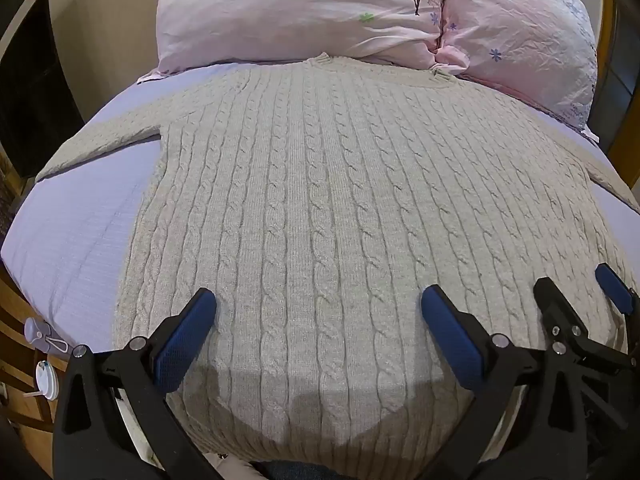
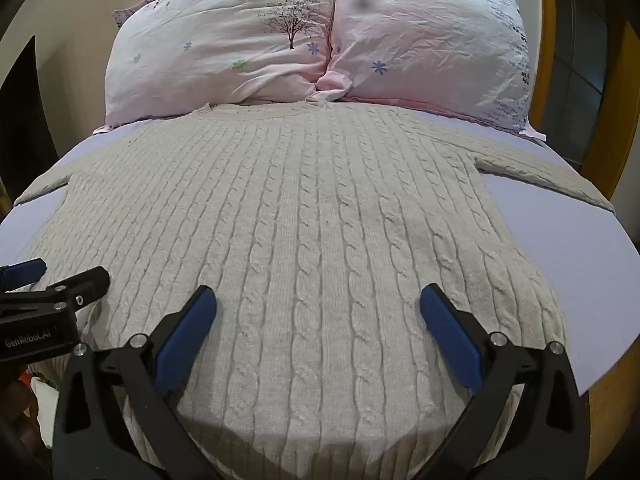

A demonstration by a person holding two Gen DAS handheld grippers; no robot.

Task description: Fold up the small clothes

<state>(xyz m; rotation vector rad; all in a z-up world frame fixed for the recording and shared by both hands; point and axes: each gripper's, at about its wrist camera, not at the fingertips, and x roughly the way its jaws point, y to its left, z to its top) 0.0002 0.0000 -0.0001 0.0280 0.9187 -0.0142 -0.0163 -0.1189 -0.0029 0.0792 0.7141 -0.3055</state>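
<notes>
Knit sweater (image 1: 320, 208) flat beneath wide-open, empty left tongs (image 1: 319, 312) and right tongs (image 2: 319, 312)

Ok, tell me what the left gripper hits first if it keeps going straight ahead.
Probably the sweater: the open left gripper points along its knit toward the collar, with the pillows beyond. Its height above the fabric is unclear.
</notes>
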